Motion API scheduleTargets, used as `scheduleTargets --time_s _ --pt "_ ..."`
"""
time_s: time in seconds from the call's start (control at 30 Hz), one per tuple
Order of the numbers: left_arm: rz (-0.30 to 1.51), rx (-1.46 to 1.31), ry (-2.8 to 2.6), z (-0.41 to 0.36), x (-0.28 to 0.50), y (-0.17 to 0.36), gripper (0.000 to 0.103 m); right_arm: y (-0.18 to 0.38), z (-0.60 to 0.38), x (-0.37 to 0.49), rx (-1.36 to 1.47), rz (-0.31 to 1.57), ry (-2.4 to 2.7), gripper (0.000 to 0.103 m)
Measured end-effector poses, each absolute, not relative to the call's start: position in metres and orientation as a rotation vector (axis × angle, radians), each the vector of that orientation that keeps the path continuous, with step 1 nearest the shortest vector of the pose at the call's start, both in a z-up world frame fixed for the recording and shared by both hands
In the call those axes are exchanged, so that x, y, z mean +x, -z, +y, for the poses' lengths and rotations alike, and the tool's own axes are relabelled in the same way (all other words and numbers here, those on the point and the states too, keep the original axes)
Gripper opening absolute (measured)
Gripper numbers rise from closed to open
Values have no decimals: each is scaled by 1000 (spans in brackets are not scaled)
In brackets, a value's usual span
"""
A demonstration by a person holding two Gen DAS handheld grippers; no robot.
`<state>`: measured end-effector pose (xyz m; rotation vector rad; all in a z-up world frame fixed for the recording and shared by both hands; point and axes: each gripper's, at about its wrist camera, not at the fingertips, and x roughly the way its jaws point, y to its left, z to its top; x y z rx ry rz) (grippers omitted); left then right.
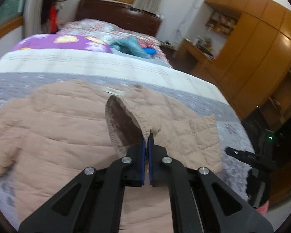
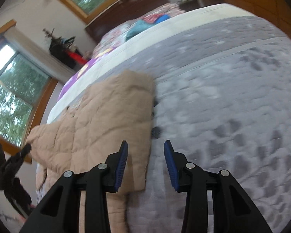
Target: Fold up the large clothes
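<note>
The quilted beige jacket (image 1: 54, 128) lies spread on the grey bedspread (image 1: 230, 104), most of it to the left of the left gripper (image 1: 147, 136), flat so its parts can be turned over it. That gripper is clenched on the elastic edge of a sleeve cuff (image 1: 126, 112), which stands open just ahead of it, a grip suited to carrying the sleeve across. Further right, the right gripper (image 2: 145, 145) hangs unclenched and empty over the jacket's straight edge, probably ready to pin or take it.
</note>
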<state>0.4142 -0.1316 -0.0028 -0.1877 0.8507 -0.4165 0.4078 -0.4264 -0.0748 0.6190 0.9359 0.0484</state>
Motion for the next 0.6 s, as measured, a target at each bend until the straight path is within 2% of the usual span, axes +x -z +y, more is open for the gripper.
scheduleTargets --time_s 0.2,0.5,0.6 --pt "908 -193 309 -84 435 23 1 86 -382 425 545 991 -109 40" --pt "1076 -201 206 -51 464 113 3 110 -365 431 492 1060 -73 42" --pt "1050 -189 212 -49 466 123 4 113 -363 430 480 1054 -74 43"
